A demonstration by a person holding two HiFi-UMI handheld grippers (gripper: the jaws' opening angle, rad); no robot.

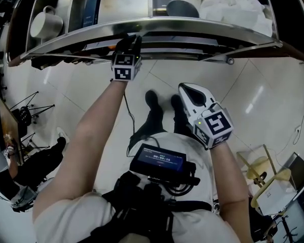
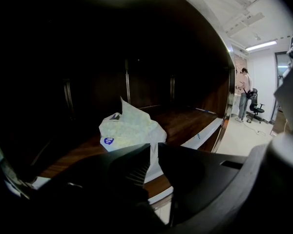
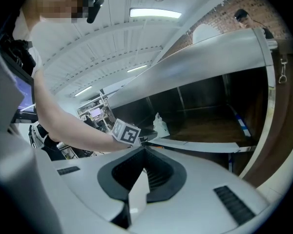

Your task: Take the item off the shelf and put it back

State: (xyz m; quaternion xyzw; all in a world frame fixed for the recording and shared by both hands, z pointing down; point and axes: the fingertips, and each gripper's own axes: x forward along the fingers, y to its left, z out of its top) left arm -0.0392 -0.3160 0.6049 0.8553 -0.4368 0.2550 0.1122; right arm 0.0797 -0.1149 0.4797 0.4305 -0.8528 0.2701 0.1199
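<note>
Lab/office-type space: white tiled floor (image 1: pixel 157 77), tripods (image 1: pixel 29 109), office chair (image 2: pixel 256 109), ceiling strip lights (image 3: pixel 155 13) & equipment racks (image 3: pixel 94 112).

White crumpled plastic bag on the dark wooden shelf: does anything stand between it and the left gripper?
Nothing visible does. The white crumpled plastic bag lies on the dark wooden shelf, directly ahead of the left gripper. Its jaws stand slightly apart, and the bag's edge shows in the gap between them.
</note>
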